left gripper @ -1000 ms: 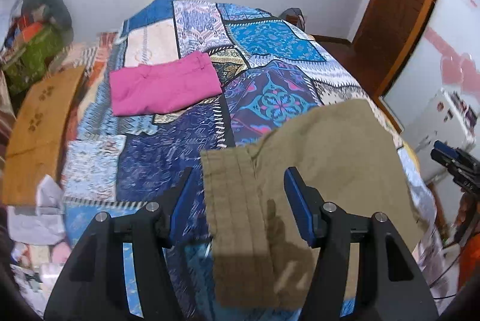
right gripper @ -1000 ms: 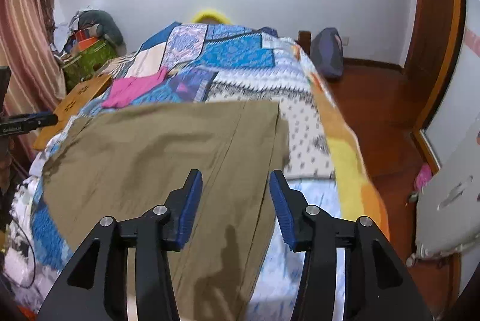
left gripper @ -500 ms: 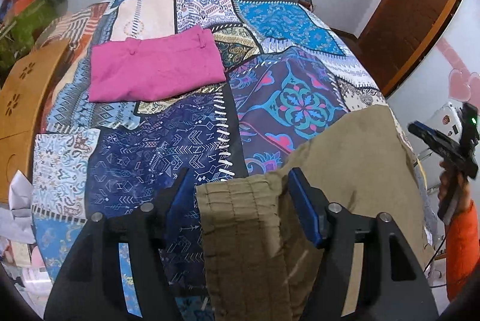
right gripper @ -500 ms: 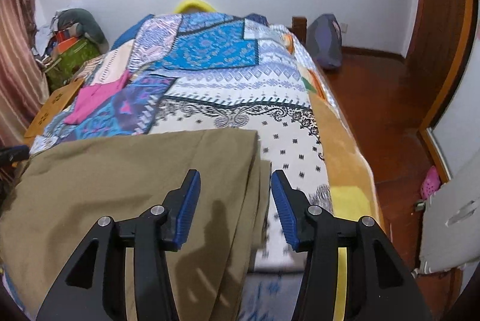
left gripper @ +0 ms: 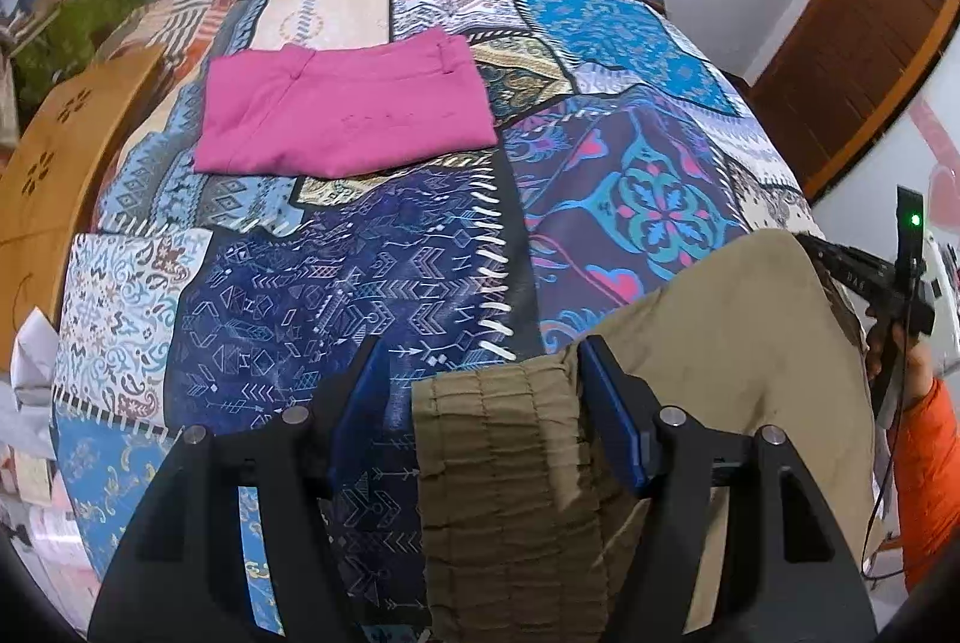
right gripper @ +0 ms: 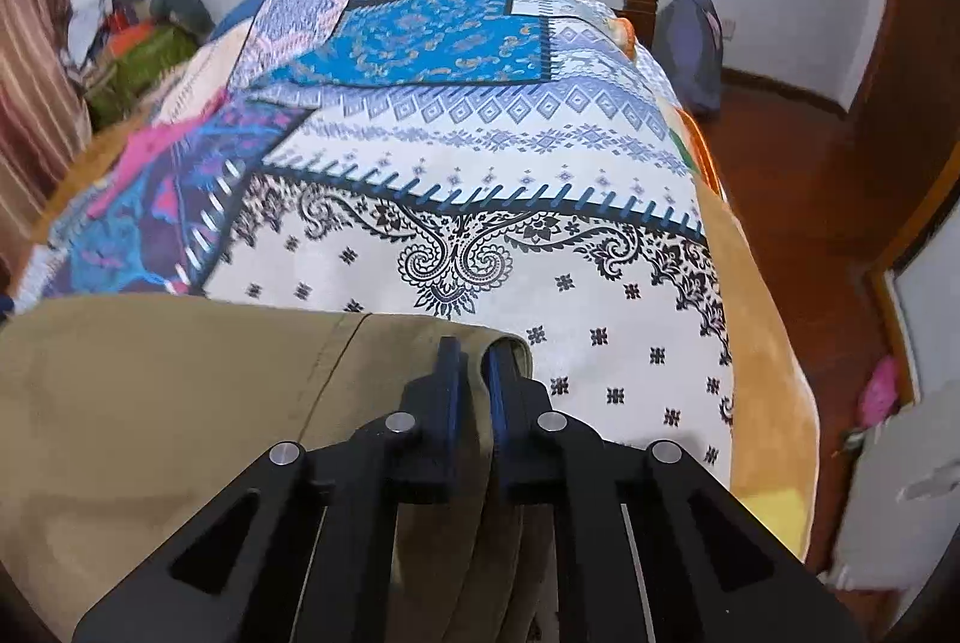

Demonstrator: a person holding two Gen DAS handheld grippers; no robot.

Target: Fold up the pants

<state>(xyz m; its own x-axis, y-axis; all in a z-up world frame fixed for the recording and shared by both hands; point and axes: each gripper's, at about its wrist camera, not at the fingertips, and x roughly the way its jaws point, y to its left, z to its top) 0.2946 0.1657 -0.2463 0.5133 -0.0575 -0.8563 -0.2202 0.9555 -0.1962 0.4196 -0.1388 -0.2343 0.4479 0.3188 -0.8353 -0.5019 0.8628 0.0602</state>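
Note:
Khaki pants [left gripper: 726, 343] lie across the near end of a patchwork bedspread [left gripper: 360, 283]. Their gathered elastic waistband [left gripper: 498, 439] runs between the fingers of my left gripper [left gripper: 483, 361], which is open; the left pad stands clear of the cloth and the right pad is at its side. In the right wrist view my right gripper [right gripper: 473, 364] is shut on the far hem edge of the khaki pants [right gripper: 150, 391], with a fold of cloth pinched between the blue pads. A hand in an orange sleeve [left gripper: 924, 439] holds that gripper at the right of the left wrist view.
Folded pink pants [left gripper: 342, 114] lie further up the bed on the left. A wooden board [left gripper: 54, 163] leans along the left side of the bed, with piled clutter [left gripper: 90, 0] behind it. To the right are a red-brown floor [right gripper: 798, 175], a dark bag [right gripper: 696, 54] and a wooden door [left gripper: 870, 60].
Both grippers came down and forward toward the pants' far edge. The right gripper's jaws went from open to shut on the hem. The left jaws stayed open around the waistband.

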